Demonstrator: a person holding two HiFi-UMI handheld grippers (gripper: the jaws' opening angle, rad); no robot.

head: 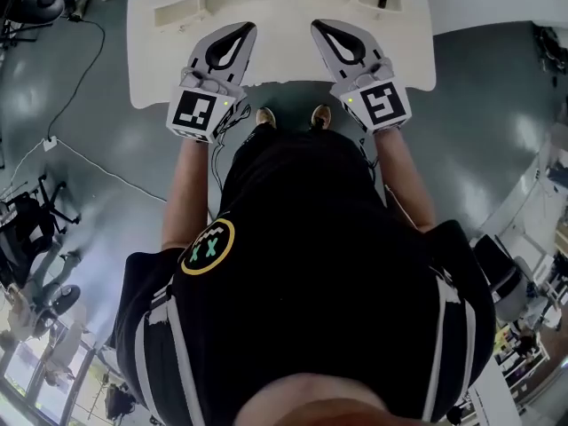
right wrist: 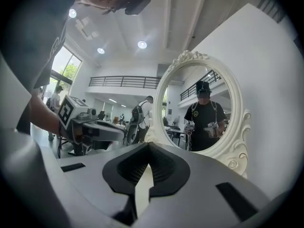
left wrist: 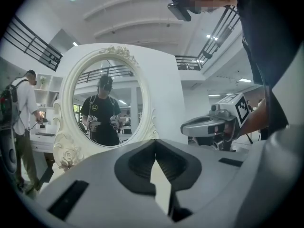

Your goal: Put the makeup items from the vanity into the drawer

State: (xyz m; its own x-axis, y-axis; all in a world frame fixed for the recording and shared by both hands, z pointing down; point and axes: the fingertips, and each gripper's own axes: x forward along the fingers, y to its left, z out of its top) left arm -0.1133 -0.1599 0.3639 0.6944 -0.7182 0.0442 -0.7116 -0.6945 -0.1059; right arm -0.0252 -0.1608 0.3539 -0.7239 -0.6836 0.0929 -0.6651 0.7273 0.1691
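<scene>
The white vanity (head: 160,69) lies just ahead of me, and both grippers hover side by side over its front edge. My left gripper (head: 249,27) is shut with nothing between its jaws, its tips meeting at the left gripper (left wrist: 155,141) in its own view. My right gripper (head: 317,25) is likewise shut and empty, seen as the right gripper (right wrist: 148,145) in its view. Both point level at the oval white-framed mirror (left wrist: 107,103), which is also the mirror (right wrist: 202,110) in the right gripper view. I can make out no makeup item. Two shallow recesses (head: 186,11) show on the vanity top.
A person with a backpack (left wrist: 21,108) stands to the left of the vanity. A cable (head: 89,51) runs across the grey floor at left, near a wheeled chair (head: 35,211). My shoes (head: 266,118) stand just short of the vanity's edge.
</scene>
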